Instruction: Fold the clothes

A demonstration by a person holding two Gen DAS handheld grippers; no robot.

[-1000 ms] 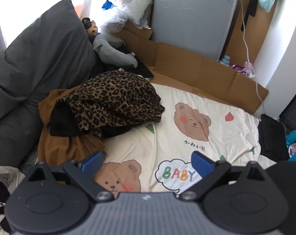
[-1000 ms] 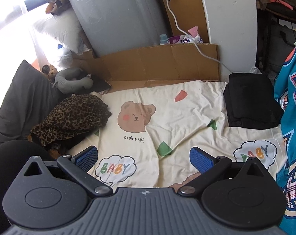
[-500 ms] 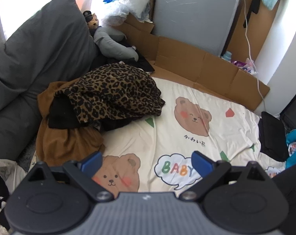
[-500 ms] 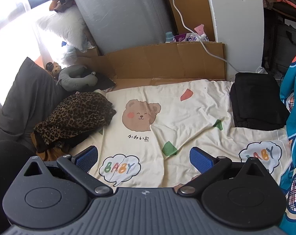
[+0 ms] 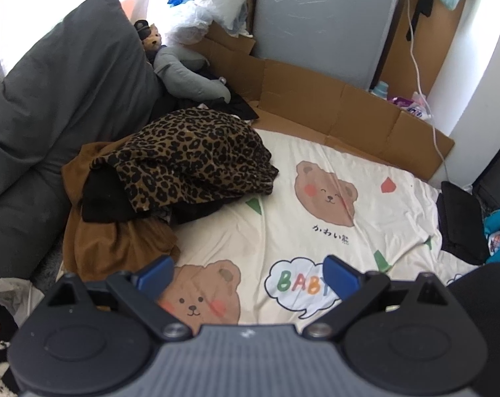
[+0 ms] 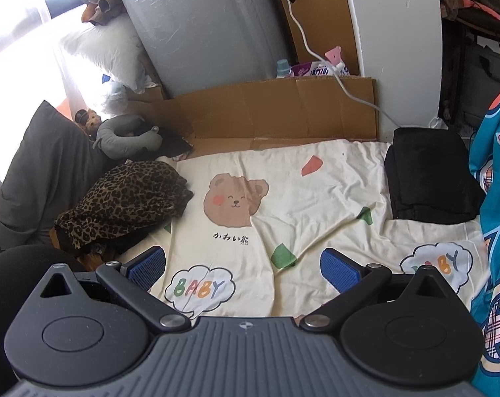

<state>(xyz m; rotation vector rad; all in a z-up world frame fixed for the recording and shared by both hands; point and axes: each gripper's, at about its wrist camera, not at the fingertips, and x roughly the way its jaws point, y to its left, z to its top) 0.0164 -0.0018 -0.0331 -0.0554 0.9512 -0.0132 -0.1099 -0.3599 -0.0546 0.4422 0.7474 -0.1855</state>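
**Both grippers hang over the bed, the heap not yet touched**

The left gripper point(image 5: 248, 273) has swung a little toward the heap since a second ago, and the right gripper point(image 6: 243, 264) has pulled back slightly, so more of the bed shows. Both are spread wide with nothing between their blue pads, up above the bear-print sheet point(image 5: 316, 231).

The clothes wait at the left edge of the bed: a leopard-print garment point(image 5: 190, 158) lies on top, black cloth point(image 5: 101, 198) pokes out under it, and a brown garment point(image 5: 117, 248) sits beneath. A black folded piece point(image 6: 428, 178) lies well apart on the far right.

This looks to me like the reach for the next item. The next move calls for dropping the left gripper onto an edge of the leopard print and dragging it out onto the bare sheet.

Writing? The clouds on the sheet say "BABY" point(image 6: 198, 287), and there are Japanese characters under the bear's face. The appliance's stickers are too small to read.
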